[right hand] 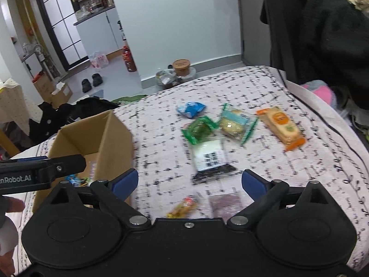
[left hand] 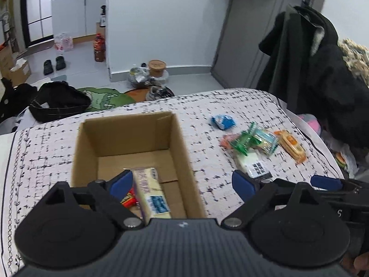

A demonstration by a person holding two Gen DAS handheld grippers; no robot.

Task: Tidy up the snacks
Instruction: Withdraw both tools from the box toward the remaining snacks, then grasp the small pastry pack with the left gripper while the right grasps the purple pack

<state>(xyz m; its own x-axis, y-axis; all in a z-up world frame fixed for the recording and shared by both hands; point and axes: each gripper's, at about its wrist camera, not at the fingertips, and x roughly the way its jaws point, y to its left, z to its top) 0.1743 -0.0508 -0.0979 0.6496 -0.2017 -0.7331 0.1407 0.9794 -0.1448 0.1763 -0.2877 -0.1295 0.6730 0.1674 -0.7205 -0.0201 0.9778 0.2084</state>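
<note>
The cardboard box (left hand: 129, 152) stands open-topped on the patterned cloth (left hand: 207, 106), and its tall walls bar any entry from the side. A cream packet (left hand: 150, 191) lies across its floor, with bare cardboard behind it. To the right, scattered snacks (right hand: 221, 129) crowd the cloth, with narrow gaps between them.

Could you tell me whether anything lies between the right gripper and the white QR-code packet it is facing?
Nothing visible does. The right gripper is open, and the white QR-code packet lies just ahead of its fingertips on bare bedspread. The green packet overlaps only the packet's far end.
</note>
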